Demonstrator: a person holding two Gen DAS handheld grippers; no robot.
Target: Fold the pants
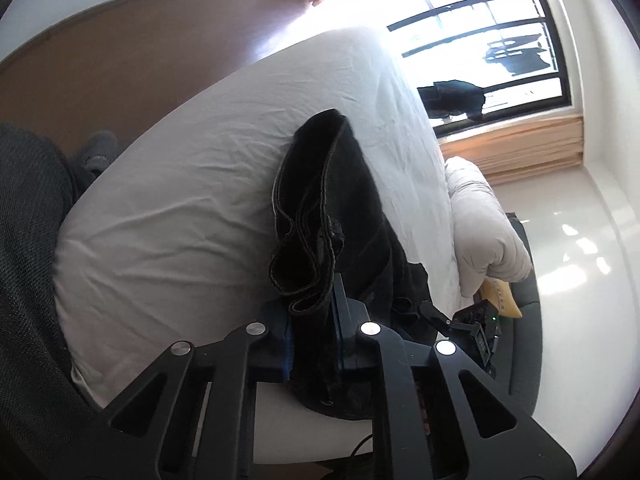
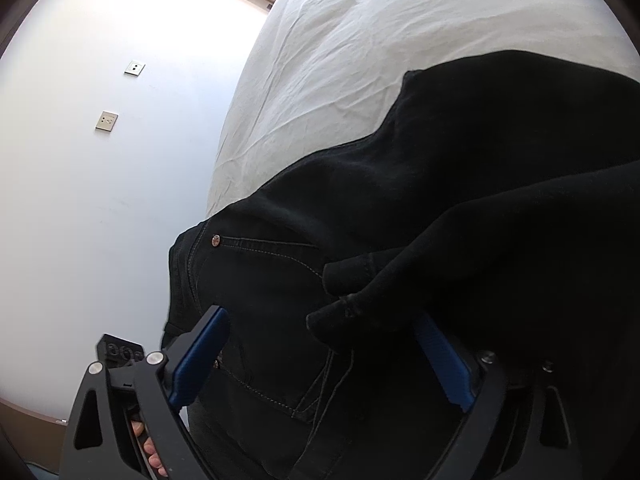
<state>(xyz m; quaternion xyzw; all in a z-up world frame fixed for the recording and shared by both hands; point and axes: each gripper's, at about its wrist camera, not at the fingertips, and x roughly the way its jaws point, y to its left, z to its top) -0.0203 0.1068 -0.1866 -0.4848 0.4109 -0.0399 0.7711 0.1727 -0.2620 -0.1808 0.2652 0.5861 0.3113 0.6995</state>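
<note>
Black denim pants (image 1: 340,200) lie on the white bed sheet (image 1: 180,200). My left gripper (image 1: 314,316) is shut on the leg hems of the pants and holds them raised over the rest of the garment. In the right wrist view the pants (image 2: 460,200) fill the lower right, with a pocket and a copper rivet (image 2: 215,240) showing. My right gripper (image 2: 320,332) is open over the waist area; its blue pads (image 2: 200,356) stand wide apart and a fold of fabric drapes over the right one.
A rolled white duvet (image 1: 484,220) lies at the bed's far side, with a yellow object (image 1: 500,298) beside it. A barred window (image 1: 500,40) is beyond the bed. A white wall with two sockets (image 2: 106,121) borders the bed. The other gripper (image 1: 476,332) shows at lower right.
</note>
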